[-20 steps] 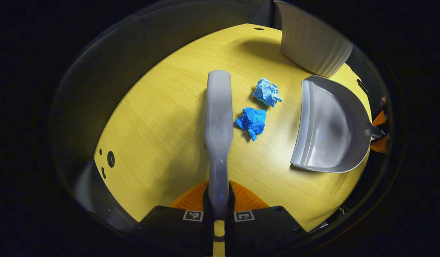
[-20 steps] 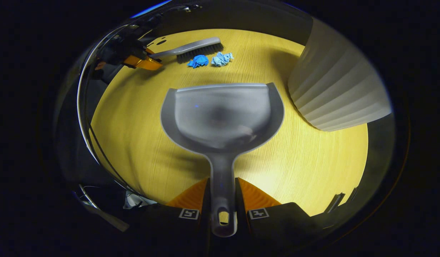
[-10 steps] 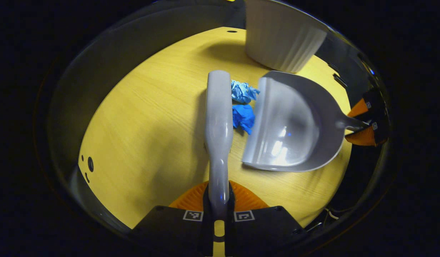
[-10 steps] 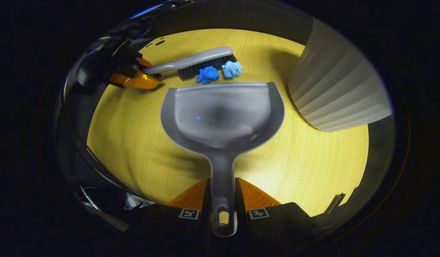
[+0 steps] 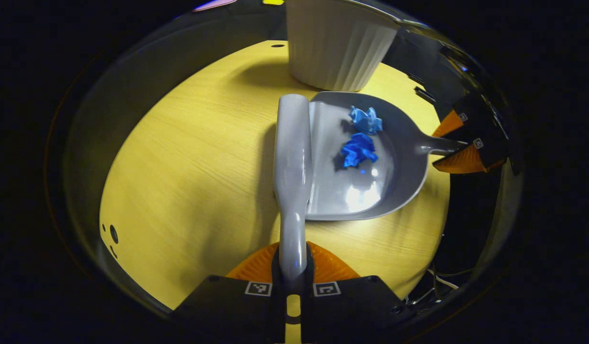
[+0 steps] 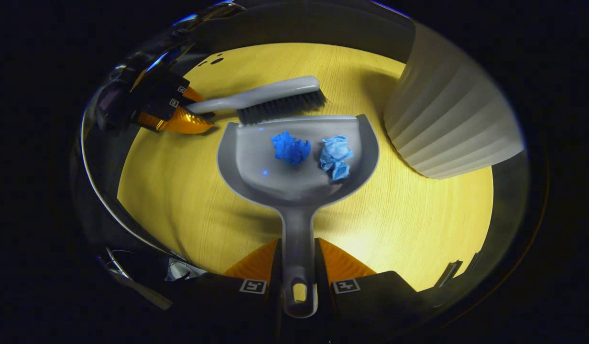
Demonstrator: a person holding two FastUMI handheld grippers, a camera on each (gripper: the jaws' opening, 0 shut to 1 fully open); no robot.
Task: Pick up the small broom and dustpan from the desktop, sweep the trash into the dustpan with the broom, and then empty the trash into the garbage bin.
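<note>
Surface (image 6: 189, 200): pale wood-grain top carrying everything listed; it lies below and ahead of both tongs.

Garbage bin (image 6: 447, 119): pale ribbed tub, upright on the surface. It stands ahead and to the right of the right tongs, just beside the dustpan's right rim; from the left tongs (image 5: 293, 267) it stands straight ahead, just past the broom's far end (image 5: 332, 48).

Dustpan (image 6: 299, 157): grey pan lying on the surface, or just above it, with its long axis running straight forward from the right tongs (image 6: 298, 267) and its open lip at the far end. Both fingers of the right tongs press on its handle. In the left gripper view the pan (image 5: 366, 181) lies to the right of the broom.

Broom (image 5: 292, 157): grey small broom, handle clamped between the fingers of the left tongs, long axis straight ahead of them. In the right gripper view its bristles (image 6: 280, 102) lie across the pan's lip, touching or nearly so.

Trash, two pieces: darker blue wad (image 6: 289, 147) and lighter blue wad (image 6: 335, 155), both inside the pan, ahead of the right tongs.

Judgement: sweeping looks done and emptying remains. The right tongs carry the load and are the nearer to the bin; the move likely calls for lifting level, swinging right and forward, then tipping the lip over the bin's rim. The loose wads could roll off early.
</note>
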